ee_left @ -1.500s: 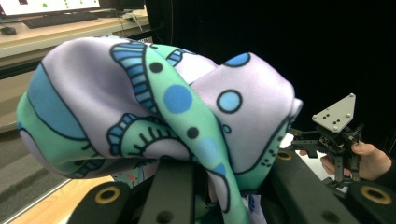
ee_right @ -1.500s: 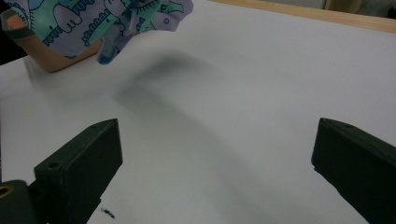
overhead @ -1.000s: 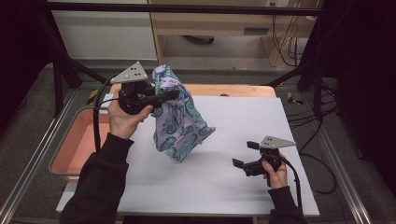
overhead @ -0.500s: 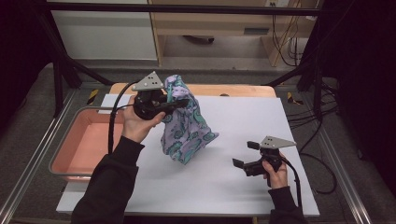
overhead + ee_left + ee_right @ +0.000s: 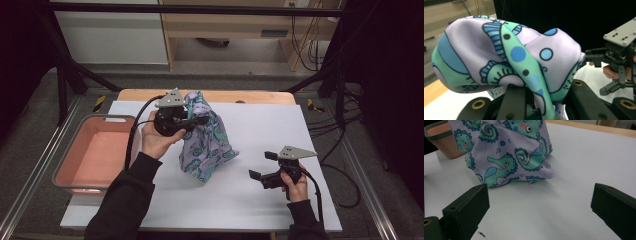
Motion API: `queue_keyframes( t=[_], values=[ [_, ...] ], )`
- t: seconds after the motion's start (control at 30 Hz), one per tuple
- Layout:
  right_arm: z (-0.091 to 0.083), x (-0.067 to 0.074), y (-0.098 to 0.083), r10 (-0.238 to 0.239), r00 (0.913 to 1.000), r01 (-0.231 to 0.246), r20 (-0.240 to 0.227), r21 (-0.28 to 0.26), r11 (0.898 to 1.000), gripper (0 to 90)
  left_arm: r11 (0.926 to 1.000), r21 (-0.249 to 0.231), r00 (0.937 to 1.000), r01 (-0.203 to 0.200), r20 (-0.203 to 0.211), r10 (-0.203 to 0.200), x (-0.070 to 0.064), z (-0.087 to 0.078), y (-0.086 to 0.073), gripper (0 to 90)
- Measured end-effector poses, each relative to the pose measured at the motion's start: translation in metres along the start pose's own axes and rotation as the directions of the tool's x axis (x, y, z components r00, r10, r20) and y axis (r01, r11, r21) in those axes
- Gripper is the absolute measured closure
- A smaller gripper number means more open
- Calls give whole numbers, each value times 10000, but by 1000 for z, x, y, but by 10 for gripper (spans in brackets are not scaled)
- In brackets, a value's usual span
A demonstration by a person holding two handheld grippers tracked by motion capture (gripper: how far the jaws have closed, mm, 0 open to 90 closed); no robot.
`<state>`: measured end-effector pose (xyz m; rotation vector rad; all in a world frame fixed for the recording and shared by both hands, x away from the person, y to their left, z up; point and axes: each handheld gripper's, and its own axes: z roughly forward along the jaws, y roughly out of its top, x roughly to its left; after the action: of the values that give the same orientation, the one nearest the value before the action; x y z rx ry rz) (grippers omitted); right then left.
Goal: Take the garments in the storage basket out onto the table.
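Cloth [image 5: 205, 145] | left gripper [image 5: 197, 120] fingers pinching it | right gripper [image 5: 262, 165] fingers wide, empty

Lilac cloth [image 5: 205, 145] with green-blue seahorse print; salmon-pink tub [image 5: 95, 157]; white tabletop [image 5: 260, 210].

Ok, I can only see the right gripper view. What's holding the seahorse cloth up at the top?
Observer: The left hand-held gripper is. It has pinched the top of the cloth, with fabric bunched between its jaws.
Child: What's inside the pink tub?
Observer: From the high view I see just the bare pink bottom of the tub.
Child: Where's my gripper from up there?
Observer: The right hand-held gripper is low over the white sheet, to the right of the cloth and apart from it. Its open jaws point toward the cloth.
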<state>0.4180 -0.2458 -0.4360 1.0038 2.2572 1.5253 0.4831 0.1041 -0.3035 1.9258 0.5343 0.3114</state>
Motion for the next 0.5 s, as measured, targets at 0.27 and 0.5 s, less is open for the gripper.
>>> queue_keyframes(
  t=[0.27, 0.5],
  values=[
    [0, 0, 0, -6, 10000, 6, 27, 16, 10000, 24, 9998, 104, 9998, 146, 161, -148, -1, 14, -15, 744],
    [0, 0, 0, -30, 10000, 30, 18, 31, 10000, 24, 9991, 369, 9995, 187, 248, -196, -4, 27, -28, 714]
  ],
)
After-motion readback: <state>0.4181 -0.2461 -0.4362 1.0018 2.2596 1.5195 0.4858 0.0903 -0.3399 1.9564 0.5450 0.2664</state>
